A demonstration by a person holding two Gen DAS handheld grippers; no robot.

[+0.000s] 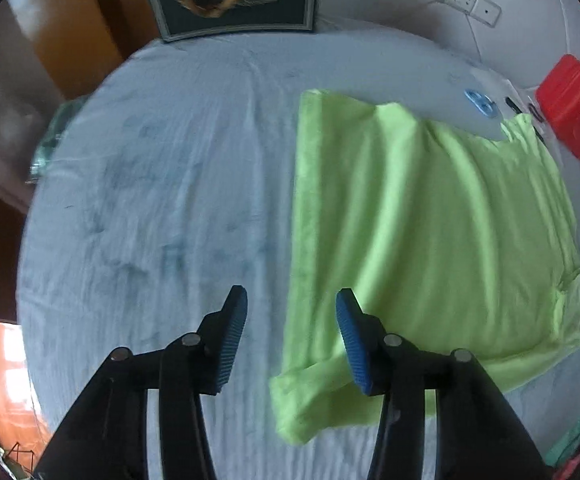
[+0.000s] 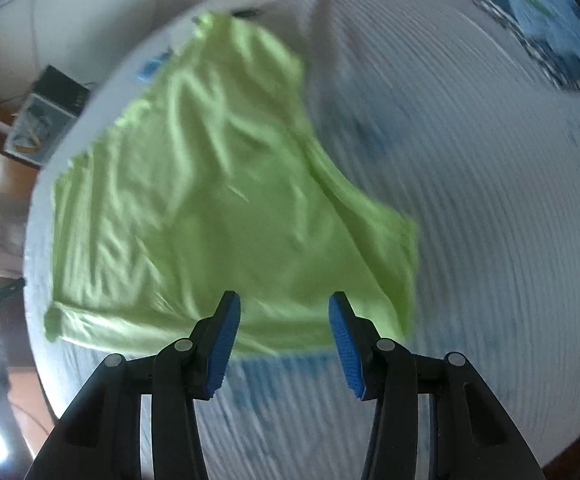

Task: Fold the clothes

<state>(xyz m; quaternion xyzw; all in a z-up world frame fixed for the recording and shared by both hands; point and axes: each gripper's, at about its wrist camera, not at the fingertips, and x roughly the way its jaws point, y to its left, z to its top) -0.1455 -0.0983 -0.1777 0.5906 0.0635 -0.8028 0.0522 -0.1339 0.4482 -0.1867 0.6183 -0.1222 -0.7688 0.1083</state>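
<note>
Lime-green shirt (image 1: 422, 232) lies spread, rumpled, on the pale bed (image 1: 161, 184), near corner curled over, and you've both grippers, left (image 1: 292, 338) and right (image 2: 283, 340), fingers wide apart and empty, over its near edge, likely lining up a pinch.

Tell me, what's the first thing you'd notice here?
The bright lime-green shirt jumps out first, spread flat on the pale blue bedsheet. Next come the black grippers with blue pads: the left gripper is open over the shirt's near corner, and the right gripper is open over its near edge. A red plastic box sits at the bed's far right.
</note>
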